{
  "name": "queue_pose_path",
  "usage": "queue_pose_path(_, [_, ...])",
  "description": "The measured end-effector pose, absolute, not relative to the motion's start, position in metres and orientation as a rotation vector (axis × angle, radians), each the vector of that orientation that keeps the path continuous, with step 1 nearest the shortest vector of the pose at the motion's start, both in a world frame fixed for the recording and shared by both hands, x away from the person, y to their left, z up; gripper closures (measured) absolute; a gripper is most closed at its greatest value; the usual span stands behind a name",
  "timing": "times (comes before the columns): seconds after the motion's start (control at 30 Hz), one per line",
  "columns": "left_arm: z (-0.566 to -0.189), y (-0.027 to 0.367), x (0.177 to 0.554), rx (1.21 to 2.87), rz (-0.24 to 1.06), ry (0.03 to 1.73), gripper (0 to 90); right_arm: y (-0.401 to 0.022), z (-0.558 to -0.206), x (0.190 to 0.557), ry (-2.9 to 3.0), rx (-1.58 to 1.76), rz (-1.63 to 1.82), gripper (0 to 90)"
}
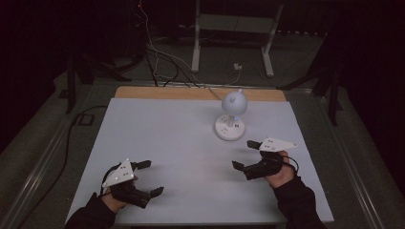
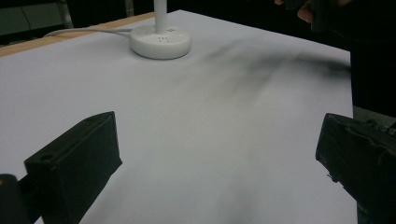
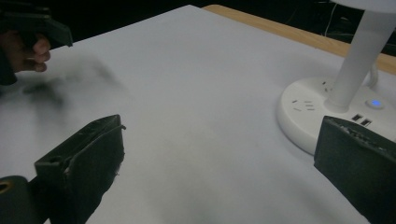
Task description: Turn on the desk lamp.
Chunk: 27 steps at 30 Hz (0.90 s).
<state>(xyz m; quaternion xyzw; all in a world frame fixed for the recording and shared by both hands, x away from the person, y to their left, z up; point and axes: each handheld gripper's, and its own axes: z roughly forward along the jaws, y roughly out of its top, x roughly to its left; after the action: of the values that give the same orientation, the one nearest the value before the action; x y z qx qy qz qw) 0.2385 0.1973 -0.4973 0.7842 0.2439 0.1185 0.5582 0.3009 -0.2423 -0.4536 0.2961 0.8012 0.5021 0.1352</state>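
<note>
We look down on a white table with a wooden strip along its far edge. Toward the far right of the white surface stands a white desk lamp: a round base with sockets, a short stem and a rounded head on top. A small blue light glows on the base in the right gripper view, and a cable runs from the base toward the wooden edge.

Our right gripper hovers near the lamp, just on the near side of its base and apart from it. Its jaws are spread wide with nothing between them. In the right gripper view the lamp base sits just beyond the right-hand jaw, the stem rising above it.

Our left gripper is at the near left of the table, well apart from the lamp. Its jaws also stand wide, grasping nothing. In the left gripper view the lamp base lies far ahead.
</note>
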Motion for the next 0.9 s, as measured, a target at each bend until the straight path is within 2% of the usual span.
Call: queue_pose_path(0.9, [-0.497,0.197,0.238,1.854,0.278,0.573,0.3,-0.226,-0.45,0.351,2.248,0.938,1.388,1.4])
